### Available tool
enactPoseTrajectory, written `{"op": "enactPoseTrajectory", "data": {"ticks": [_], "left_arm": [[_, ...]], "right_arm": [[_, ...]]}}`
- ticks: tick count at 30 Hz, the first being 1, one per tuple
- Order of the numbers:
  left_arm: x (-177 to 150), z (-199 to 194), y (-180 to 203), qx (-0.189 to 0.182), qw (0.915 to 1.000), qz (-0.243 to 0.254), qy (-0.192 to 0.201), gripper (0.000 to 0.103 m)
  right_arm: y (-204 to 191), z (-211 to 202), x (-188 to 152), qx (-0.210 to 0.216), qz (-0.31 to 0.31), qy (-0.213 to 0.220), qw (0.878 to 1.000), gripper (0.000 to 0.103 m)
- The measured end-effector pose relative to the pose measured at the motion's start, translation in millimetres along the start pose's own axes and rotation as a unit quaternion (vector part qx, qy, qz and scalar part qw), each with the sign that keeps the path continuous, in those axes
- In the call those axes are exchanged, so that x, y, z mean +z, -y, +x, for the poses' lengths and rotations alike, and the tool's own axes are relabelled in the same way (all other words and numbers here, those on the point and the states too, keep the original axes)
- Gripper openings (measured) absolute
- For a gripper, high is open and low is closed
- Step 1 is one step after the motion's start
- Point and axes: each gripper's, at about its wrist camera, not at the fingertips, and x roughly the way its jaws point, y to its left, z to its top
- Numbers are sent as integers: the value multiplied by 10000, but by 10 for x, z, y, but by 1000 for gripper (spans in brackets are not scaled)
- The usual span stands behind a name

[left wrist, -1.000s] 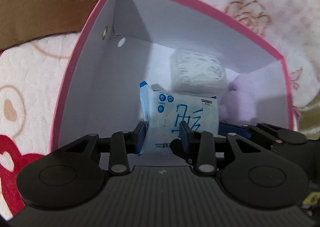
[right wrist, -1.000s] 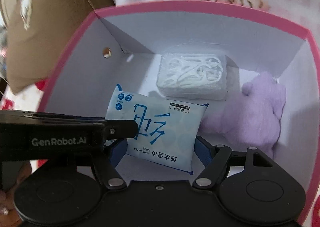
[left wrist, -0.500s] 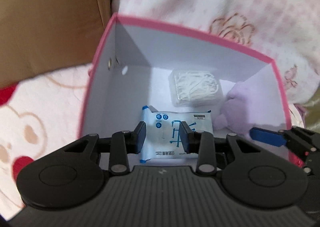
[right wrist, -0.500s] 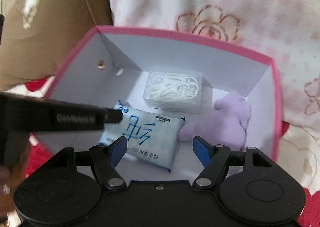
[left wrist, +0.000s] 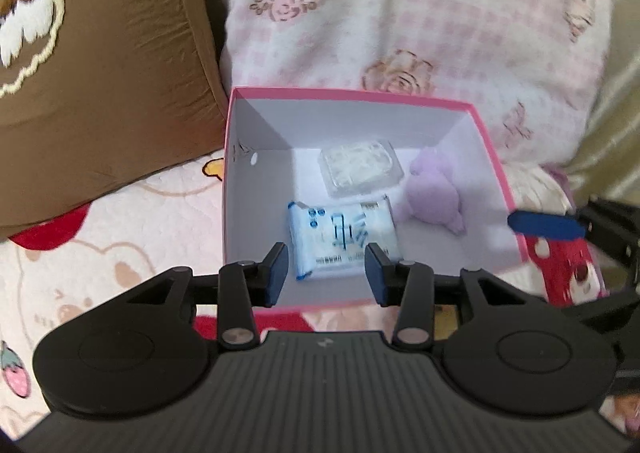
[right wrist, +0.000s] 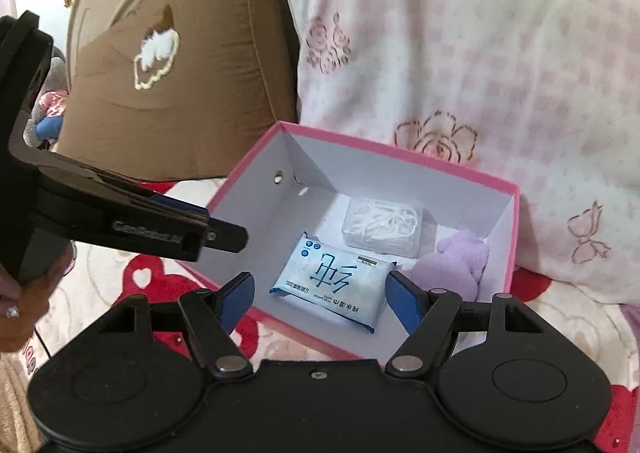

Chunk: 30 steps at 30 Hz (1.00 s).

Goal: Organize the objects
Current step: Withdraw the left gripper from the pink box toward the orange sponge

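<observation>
We see a bed covered by a cream quilt (left wrist: 100, 253) printed with bears, strawberries and red hearts, with a large pink-and-white floral pillow (right wrist: 480, 73) and a brown cushion (right wrist: 180, 93) bearing a white embroidered patch propped at its far side. On the quilt, touching both, stands an open pink box (right wrist: 404, 155) with a white inside. In it lie, near the right wall, a lilac plush toy (right wrist: 460, 265); against the back wall, a clear plastic case of white floss picks (right wrist: 384, 227); and, nearer us, a flat pale-blue pack of wet wipes (right wrist: 332, 281) printed with large blue Chinese characters, smaller lines too blurred to read, and a barcode. Our left claw (left wrist: 328, 273) hangs above the box's near edge, its jaws having just been opening, nothing between them. Our right claw (right wrist: 320, 297) stands wide open and empty, above the box. The left claw's side carries the lettering "GenRobot.AI", blurred here.
</observation>
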Motion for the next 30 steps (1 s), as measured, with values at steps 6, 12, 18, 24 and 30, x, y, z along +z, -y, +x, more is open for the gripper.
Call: {"op": "enactPoseTrajectory", "data": {"ticks": [6, 12, 18, 24, 30], "left_arm": [[-127, -313, 171, -221, 9990, 395, -47, 42], [-262, -516, 302, -318, 9974, 639, -86, 44], [-377, -728, 360, -348, 9945, 980, -150, 44], [-520, -957, 296, -320, 9924, 1187, -62, 45], [-682, -1091, 280, -503, 9881, 1450, -104, 45]], "right_arm": [[-111, -312, -107, -23, -235, 217, 9995, 77], [-209, -575, -277, -59, -462, 376, 9982, 77], [-274, -772, -386, -49, -514, 442, 9977, 77], [-414, -1002, -467, -22, -653, 545, 9964, 77], [-570, -1132, -595, 178, -654, 536, 9963, 77]]}}
